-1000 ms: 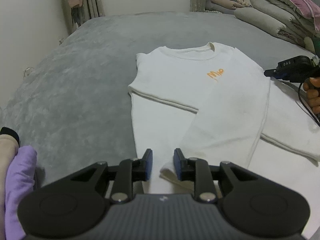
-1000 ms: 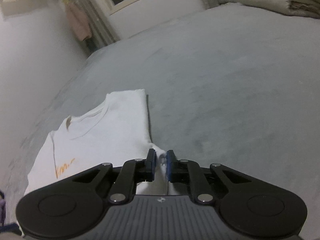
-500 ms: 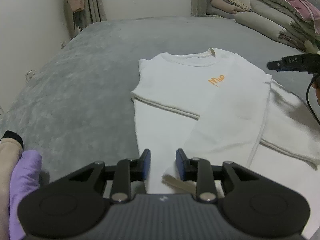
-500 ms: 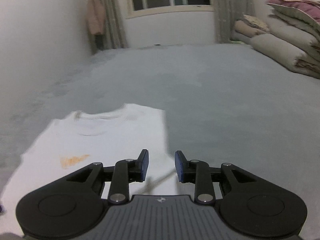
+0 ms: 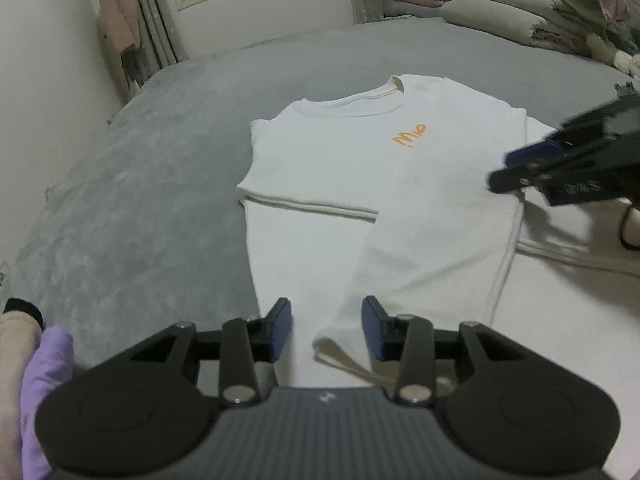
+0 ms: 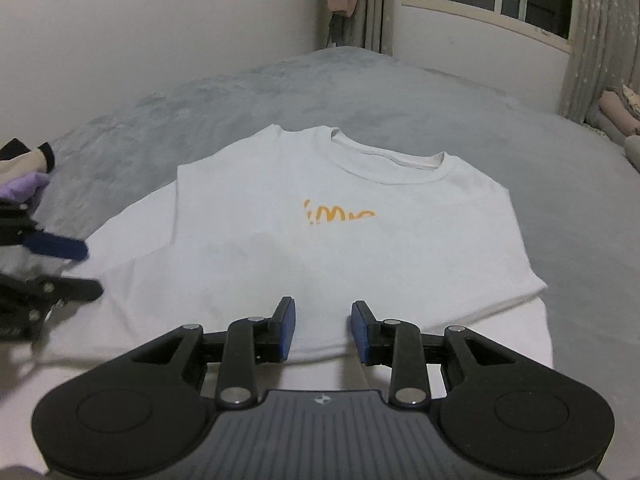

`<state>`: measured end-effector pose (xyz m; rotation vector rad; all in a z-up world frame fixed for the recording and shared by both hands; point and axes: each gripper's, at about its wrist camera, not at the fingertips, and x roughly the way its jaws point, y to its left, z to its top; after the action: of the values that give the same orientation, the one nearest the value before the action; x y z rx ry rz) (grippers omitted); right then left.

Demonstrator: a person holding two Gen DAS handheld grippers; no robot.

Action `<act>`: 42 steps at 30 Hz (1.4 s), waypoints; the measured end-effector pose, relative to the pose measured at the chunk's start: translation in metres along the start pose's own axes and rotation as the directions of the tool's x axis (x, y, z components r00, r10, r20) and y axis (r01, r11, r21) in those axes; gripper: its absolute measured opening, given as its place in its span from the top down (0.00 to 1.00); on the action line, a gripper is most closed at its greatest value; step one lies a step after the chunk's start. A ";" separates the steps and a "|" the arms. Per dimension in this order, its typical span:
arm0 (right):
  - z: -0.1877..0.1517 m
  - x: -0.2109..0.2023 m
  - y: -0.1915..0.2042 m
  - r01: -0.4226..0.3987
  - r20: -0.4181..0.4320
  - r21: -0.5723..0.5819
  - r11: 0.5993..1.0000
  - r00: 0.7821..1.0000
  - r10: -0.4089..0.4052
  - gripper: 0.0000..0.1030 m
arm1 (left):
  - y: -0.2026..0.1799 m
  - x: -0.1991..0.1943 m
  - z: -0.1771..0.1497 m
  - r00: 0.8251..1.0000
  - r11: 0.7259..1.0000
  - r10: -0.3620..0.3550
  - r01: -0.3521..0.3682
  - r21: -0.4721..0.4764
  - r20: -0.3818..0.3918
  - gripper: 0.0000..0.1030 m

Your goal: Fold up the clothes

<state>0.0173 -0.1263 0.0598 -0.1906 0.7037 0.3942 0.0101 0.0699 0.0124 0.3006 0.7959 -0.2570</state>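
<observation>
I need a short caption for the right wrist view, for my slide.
Open right claw above a white sweatshirt with an orange logo, spread on a grey bed.

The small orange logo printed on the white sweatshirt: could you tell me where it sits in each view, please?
Left wrist view: orange logo right of centre, upper half.
Right wrist view: logo at centre.
Shared landmark: the sweatshirt's ribbed neckline, just beyond the logo.

You've got loads of open grey bed (image 5: 168, 152) left of and beyond the shirt (image 5: 340, 168). Far right is blocked by stacked bedding (image 5: 520, 12), and a small clothes pile (image 5: 36, 352) sits near left.
</observation>
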 end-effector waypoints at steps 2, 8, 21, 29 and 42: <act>-0.006 -0.008 -0.003 -0.002 -0.005 0.013 1.000 1.000 0.002 0.70 | 0.001 0.000 0.000 1.000 1.000 -0.001 0.001 -0.003 -0.002 0.64; -0.030 -0.033 0.006 0.007 -0.042 -0.036 0.999 0.999 -0.008 0.69 | -0.002 -0.001 -0.002 1.000 1.000 0.009 -0.009 0.009 0.002 0.64; -0.034 -0.060 0.032 -0.008 -0.077 -0.072 0.997 0.997 0.003 0.69 | -0.024 -0.013 -0.009 0.993 0.993 -0.117 0.117 0.025 0.021 0.62; -0.051 -0.075 0.025 0.027 -0.097 -0.063 0.998 0.995 -0.033 0.69 | -0.017 -0.020 -0.018 0.993 0.993 -0.116 0.116 0.010 0.021 0.61; -0.097 -0.115 -0.008 0.022 -0.096 -0.020 1.000 0.995 -0.024 0.68 | 0.008 -0.053 -0.055 0.988 0.987 -0.155 0.154 -0.037 -0.003 0.57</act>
<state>-0.1161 -0.1952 0.0636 -0.2361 0.7924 0.3718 -0.0592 0.1029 0.0167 0.2057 0.8298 -0.3870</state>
